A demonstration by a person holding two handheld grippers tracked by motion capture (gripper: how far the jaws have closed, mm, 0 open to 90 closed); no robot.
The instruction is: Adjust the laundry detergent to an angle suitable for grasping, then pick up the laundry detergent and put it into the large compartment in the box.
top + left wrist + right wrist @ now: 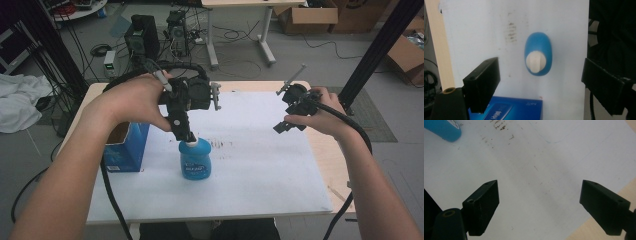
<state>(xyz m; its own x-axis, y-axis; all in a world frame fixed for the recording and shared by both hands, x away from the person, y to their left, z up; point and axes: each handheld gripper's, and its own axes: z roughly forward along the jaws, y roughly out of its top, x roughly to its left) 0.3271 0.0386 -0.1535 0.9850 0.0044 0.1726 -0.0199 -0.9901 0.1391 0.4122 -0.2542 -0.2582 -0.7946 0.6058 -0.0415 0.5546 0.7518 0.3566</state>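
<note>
Since it stands upright near the desk's (260, 190) centre, the blue bottle (195, 162) presents its white cap (535, 61) to the left claw (186, 134), hovering directly above, wide open, empty. Blue box (125, 147) at nine o'clock. Right claw (287, 122) at two o'clock, also open, empty, seemingly in reserve.

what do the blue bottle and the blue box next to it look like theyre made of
The blue bottle looks like smooth, slightly glossy plastic: rounded moulded body, printed label, and an off-white cap that seems plastic too. The blue box looks like printed cardboard: flat sides, sharp folded edges, and an open top that shows a brown inside.
</note>
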